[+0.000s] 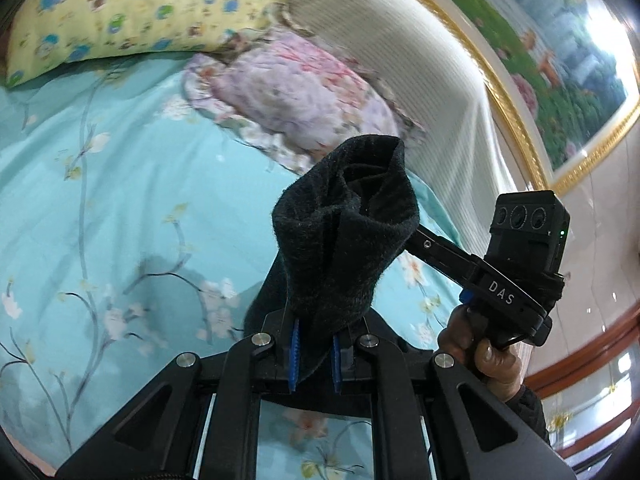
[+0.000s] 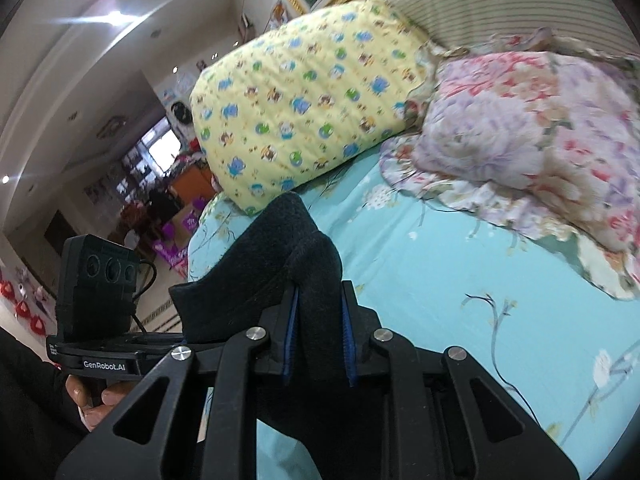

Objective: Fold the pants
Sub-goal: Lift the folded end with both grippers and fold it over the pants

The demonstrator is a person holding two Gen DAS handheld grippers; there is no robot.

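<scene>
L gripper (image 1: 314,354): jaws clamped on black pants (image 1: 344,232), blue pads pressing fabric both sides. R gripper (image 2: 318,344): jaws likewise clamped on a fold of same pants (image 2: 280,276). Pants bunched, lifted off bed (image 1: 100,200), strung between the two grippers. Behind: yellow pillow (image 2: 296,108), floral quilt (image 2: 532,140), striped pillow (image 2: 500,4), framed picture (image 1: 560,64) on wall.

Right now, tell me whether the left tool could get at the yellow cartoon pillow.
Probably not: the left tool is shut on the black pants, so it isn't free, though only open bedsheet lies toward the yellow cartoon pillow.
</scene>
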